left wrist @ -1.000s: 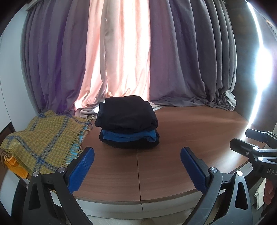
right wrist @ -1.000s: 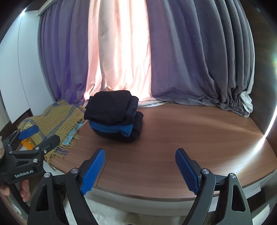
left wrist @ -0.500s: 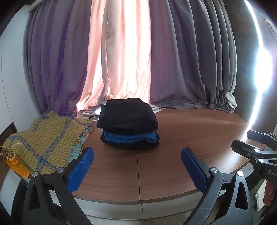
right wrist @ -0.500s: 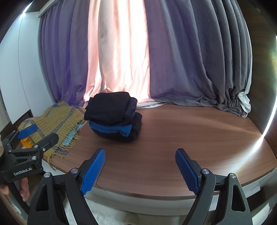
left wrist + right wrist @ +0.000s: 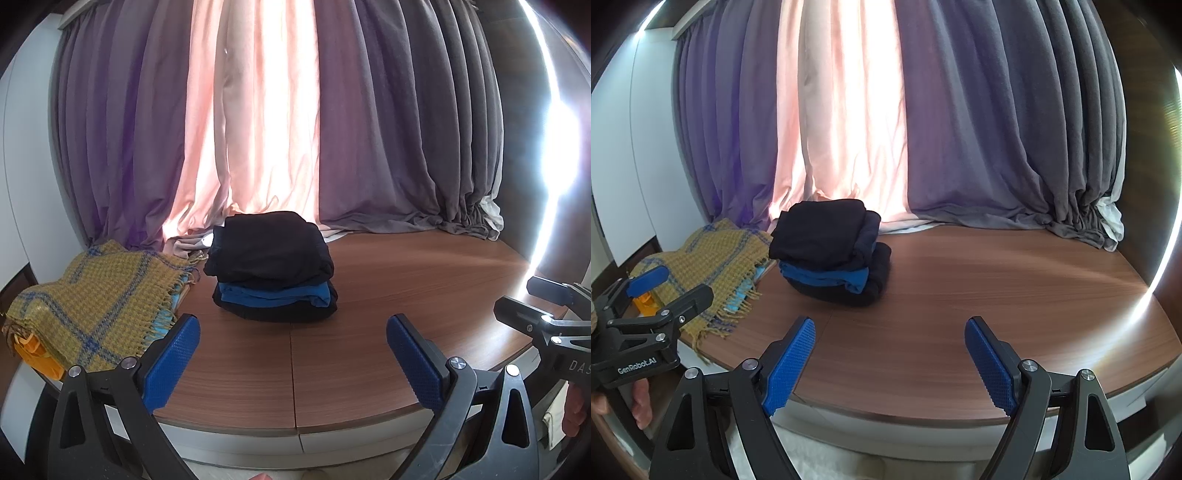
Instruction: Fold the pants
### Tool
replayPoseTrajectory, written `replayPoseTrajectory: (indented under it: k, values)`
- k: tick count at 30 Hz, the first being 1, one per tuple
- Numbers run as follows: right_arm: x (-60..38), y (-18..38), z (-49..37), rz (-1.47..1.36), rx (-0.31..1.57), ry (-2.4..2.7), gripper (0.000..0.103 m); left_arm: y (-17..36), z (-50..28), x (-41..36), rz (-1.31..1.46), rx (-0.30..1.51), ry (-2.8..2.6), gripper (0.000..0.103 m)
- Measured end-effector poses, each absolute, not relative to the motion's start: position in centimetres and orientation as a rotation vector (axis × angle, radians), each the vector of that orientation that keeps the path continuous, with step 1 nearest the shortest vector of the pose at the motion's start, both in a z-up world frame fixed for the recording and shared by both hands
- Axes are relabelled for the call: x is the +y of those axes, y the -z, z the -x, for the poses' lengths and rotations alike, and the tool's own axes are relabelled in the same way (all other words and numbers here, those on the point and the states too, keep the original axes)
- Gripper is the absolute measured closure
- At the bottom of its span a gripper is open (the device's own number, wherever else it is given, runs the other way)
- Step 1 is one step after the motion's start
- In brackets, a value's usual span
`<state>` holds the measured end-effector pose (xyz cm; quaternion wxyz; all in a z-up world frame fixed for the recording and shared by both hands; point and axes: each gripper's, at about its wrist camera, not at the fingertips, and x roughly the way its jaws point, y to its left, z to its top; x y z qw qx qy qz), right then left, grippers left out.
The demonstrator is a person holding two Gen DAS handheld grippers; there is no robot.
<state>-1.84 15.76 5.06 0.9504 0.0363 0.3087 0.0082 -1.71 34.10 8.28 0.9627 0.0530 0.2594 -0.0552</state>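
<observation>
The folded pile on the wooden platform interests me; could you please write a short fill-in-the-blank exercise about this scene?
1. The top garment of the folded pile is ____ in colour.
2. The layer just beneath it is ____.
3. The yellow plaid blanket lies to the pile's ____ in the left wrist view.
4. The left tongs and right tongs are both ____.

Missing words: black; blue; left; open

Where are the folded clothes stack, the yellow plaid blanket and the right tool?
folded clothes stack [image 5: 271, 254], left wrist view, top black garment.
yellow plaid blanket [image 5: 99, 299], left wrist view, middle of its top face.
right tool [image 5: 890, 363], right wrist view, midway between its open blue fingertips.
</observation>
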Motion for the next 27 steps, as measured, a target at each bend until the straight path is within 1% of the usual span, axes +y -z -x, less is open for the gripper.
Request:
replayPoseTrajectory:
  k: [27]
  values:
    - [14.99,-5.14,1.99,-0.073,0.632,-0.018,0.019,-8.73,2.01,33.67,-0.126,0.505,0.091,0.000]
